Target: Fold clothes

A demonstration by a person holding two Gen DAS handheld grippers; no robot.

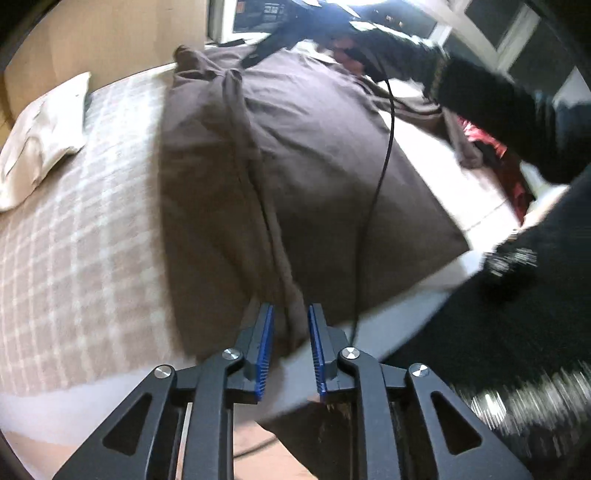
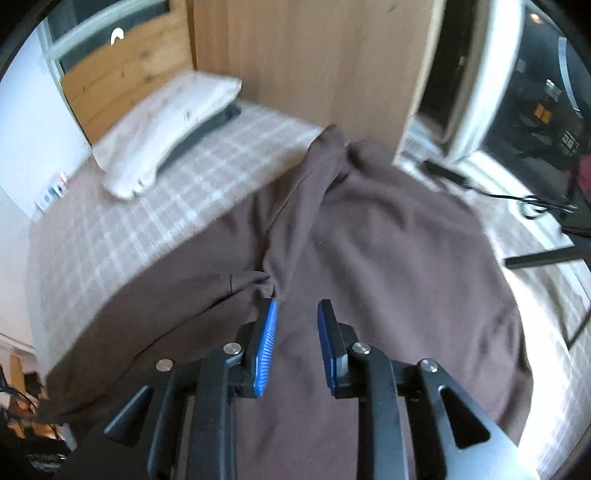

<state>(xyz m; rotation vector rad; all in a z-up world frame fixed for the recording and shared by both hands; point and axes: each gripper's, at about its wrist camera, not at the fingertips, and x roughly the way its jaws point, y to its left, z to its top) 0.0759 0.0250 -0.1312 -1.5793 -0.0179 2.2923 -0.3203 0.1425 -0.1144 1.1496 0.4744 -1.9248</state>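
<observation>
A large dark brown garment (image 1: 317, 155) lies spread over a bed with a checked beige cover (image 1: 85, 236). It also shows in the right wrist view (image 2: 388, 258), bunched into a long fold down its middle. My left gripper (image 1: 290, 314) is open, its blue pads either side of the garment's fold at the near hem. My right gripper (image 2: 297, 314) is open just above the brown cloth, its left pad (image 2: 266, 343) next to a puckered seam. The right gripper body (image 1: 295, 29) shows dark at the far end of the garment.
A folded white cloth (image 1: 40, 136) lies at the far left of the bed, also in the right wrist view (image 2: 166, 133). A black cable (image 1: 384, 158) hangs across the garment. Red clothing (image 1: 491, 155) lies at the right bed edge. A wooden headboard (image 2: 295, 62) stands behind.
</observation>
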